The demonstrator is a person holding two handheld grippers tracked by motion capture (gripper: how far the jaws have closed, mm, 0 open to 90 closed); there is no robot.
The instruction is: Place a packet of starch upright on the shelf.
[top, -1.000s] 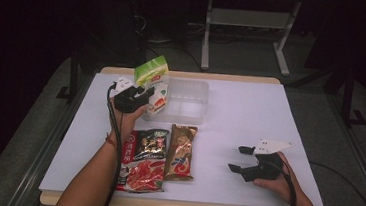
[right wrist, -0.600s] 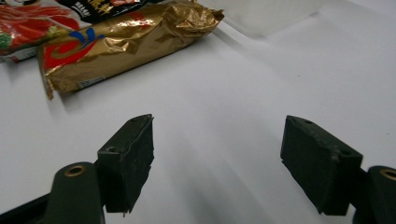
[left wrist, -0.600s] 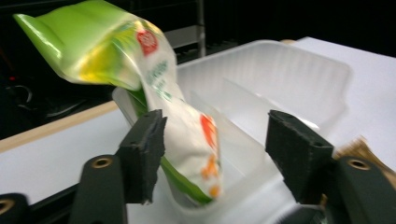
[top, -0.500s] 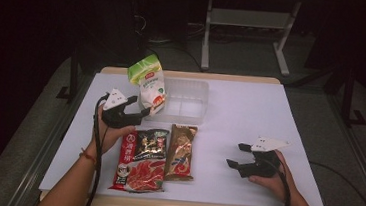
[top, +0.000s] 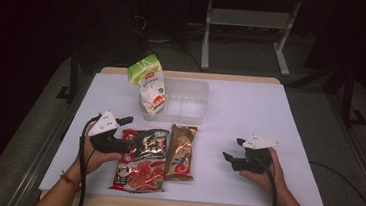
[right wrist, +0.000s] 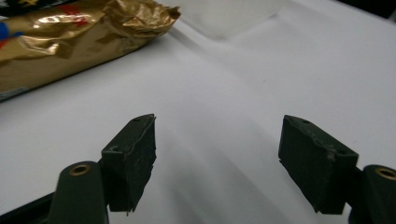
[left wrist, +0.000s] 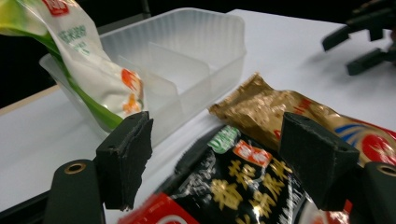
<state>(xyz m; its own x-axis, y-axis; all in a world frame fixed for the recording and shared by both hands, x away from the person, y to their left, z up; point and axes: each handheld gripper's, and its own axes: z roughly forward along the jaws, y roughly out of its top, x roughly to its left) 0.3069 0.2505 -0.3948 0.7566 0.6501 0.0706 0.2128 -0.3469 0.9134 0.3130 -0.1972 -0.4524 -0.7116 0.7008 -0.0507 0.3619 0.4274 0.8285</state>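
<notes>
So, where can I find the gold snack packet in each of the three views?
High view: the gold snack packet lies at centre, right of the red and black packet, below the clear box.
Left gripper view: centre right, behind the red and black packet, beside the clear box.
Right gripper view: top left corner.
Shared landmark: the white tabletop, on which it lies.

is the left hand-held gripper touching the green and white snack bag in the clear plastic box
Apart. The left gripper view shows the open left hand-held gripper drawn back from the green and white snack bag.
</notes>
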